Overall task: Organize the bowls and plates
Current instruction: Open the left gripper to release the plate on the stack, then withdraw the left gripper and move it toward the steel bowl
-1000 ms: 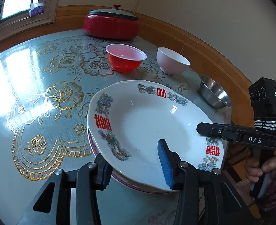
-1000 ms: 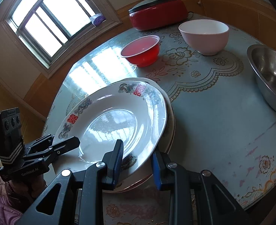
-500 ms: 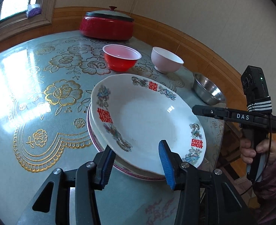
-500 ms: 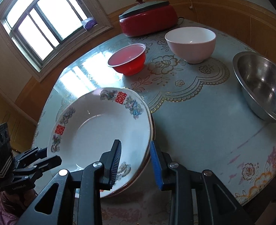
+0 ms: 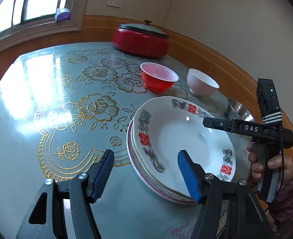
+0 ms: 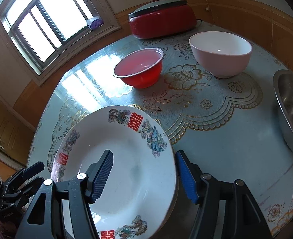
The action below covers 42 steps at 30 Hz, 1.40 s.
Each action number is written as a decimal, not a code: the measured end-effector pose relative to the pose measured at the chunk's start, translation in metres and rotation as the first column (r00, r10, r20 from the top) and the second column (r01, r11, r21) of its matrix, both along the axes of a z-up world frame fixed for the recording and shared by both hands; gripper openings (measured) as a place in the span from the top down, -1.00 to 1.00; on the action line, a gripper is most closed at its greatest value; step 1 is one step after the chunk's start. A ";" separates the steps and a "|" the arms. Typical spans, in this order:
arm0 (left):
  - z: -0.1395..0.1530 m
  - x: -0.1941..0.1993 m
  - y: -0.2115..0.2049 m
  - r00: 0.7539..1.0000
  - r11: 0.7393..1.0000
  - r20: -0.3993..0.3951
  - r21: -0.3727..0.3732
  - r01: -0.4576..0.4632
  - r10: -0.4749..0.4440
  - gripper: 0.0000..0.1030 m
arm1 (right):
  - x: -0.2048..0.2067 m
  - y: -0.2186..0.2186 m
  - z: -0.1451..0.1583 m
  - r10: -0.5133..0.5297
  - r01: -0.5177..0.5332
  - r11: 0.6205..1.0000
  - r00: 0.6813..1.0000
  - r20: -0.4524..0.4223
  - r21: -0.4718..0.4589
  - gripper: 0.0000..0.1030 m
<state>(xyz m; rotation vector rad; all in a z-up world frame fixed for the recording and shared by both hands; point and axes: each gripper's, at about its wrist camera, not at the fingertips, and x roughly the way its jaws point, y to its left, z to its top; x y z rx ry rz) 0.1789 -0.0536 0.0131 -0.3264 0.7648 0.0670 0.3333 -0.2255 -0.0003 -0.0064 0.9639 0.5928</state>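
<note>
right now both tools hang over the near edge of the counter (image 5: pixel 27 143), their jaws opening. the left tool (image 5: pixel 146 174) has its left pad out over the bare cloth and its right pad above the near rim of the patterned plate (image 5: pixel 178 137), neither pad pressing on it. the right tool (image 6: pixel 144 171) straddles the plate's right rim, one pad over the plate's hollow and the other just outside the edge, again with no grip that i can see. the patterned plate (image 6: pixel 126 165) lies on top of a second plate (image 5: pixel 135 165), whose pink-edged rim peeps out beneath it on the left. a hand (image 5: pixel 265 165) in a dark red sleeve holds the right tool's handle at the right. farther off stand a red bowl (image 6: pixel 140 67) and, to its right, a white bowl (image 6: pixel 221 54), apart from each other. a steel bowl (image 6: pixel 291 107) sits at the right edge. farthest, by the wall, is a red lidded pot (image 6: pixel 162 19).
</note>
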 end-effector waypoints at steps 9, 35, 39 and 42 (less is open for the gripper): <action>-0.008 0.017 -0.009 0.998 0.995 -0.038 0.080 -0.053 0.056 -0.61 | -0.009 0.009 0.000 0.008 -0.005 0.998 0.998 0.059 -0.061 -0.31; -0.019 0.020 -0.003 0.997 0.998 -0.061 -0.041 -0.043 0.040 -0.57 | -0.006 -0.010 0.002 -0.170 0.170 0.985 0.985 0.016 0.011 -0.31; -0.018 0.024 -0.018 0.999 0.999 -0.048 -0.035 0.022 -0.024 -0.58 | -0.011 -0.001 -0.006 -0.149 0.149 0.989 0.989 0.022 -0.001 -0.36; -0.019 0.026 -0.025 0.998 0.999 -0.055 0.018 0.032 -0.031 -0.60 | -0.013 -0.002 -0.007 -0.149 0.149 0.989 0.988 0.025 0.006 -0.36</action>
